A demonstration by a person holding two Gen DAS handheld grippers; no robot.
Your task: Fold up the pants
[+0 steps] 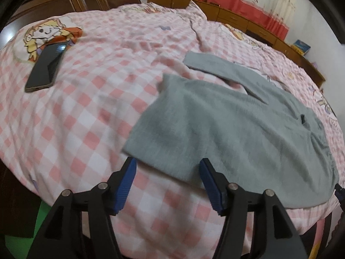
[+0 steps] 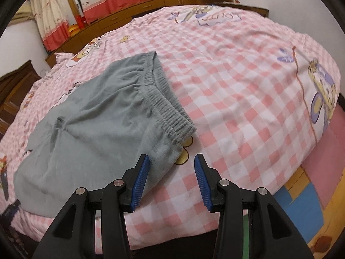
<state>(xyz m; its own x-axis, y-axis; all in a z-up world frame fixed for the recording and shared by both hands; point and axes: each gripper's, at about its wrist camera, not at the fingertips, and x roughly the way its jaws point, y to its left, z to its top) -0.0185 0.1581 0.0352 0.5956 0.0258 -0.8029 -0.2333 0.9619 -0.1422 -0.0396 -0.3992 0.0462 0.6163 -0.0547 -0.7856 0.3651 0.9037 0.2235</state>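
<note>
Grey fleece pants point(image 1: 226, 129) lie flat on the pink checked bed, legs toward the left, one leg angled away at the back. My left gripper point(image 1: 168, 166) is open, its blue pads either side of the near leg's hem, just above the cover. In the right wrist view the pants point(image 2: 97, 125) show their elastic waistband point(image 2: 163, 99). My right gripper point(image 2: 171, 161) is open at the near waistband corner, holding nothing.
A dark phone point(image 1: 46, 67) lies on the bedspread point(image 1: 86, 118) at the far left. Wooden cabinets point(image 1: 258, 23) and red-trimmed curtains line the wall behind the bed. The bed's near edge drops to the floor below both grippers.
</note>
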